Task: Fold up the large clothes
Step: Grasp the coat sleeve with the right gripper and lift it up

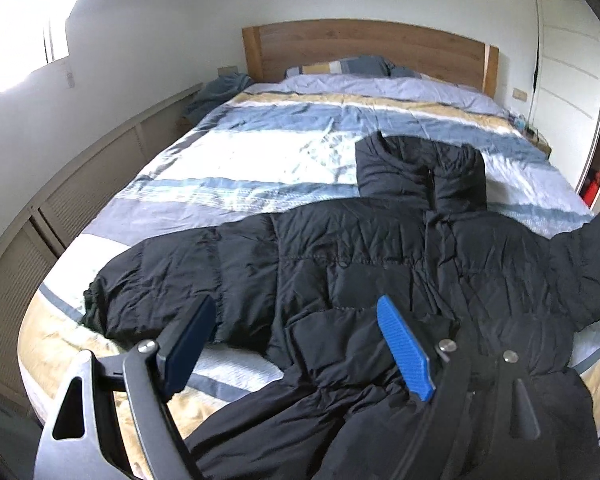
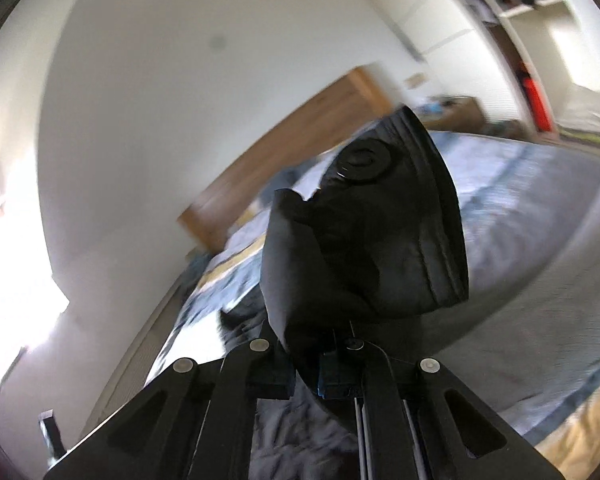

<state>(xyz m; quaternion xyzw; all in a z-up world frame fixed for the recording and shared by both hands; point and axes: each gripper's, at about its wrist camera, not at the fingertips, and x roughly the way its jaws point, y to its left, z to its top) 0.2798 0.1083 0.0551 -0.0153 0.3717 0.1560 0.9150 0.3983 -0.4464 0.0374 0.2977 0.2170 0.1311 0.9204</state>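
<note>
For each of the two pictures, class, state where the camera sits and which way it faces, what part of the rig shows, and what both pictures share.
Left wrist: sits on the left gripper, looking down along open blue fingers at the black puffer jacket spread on the striped bed, toward the wooden headboard.
Right wrist: sits on the right gripper, tilted and blurred, facing wall and headboard; its jaws are shut on a jacket cuff that fills the middle.
Shared: jacket, bed, headboard.

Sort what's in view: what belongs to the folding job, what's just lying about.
Job:
black puffer jacket
its cuff, clamped in the right tool
left tool, open above the jacket

Lying about:
striped pillow
blue cloth beside the bed
red item in the wardrobe
</note>
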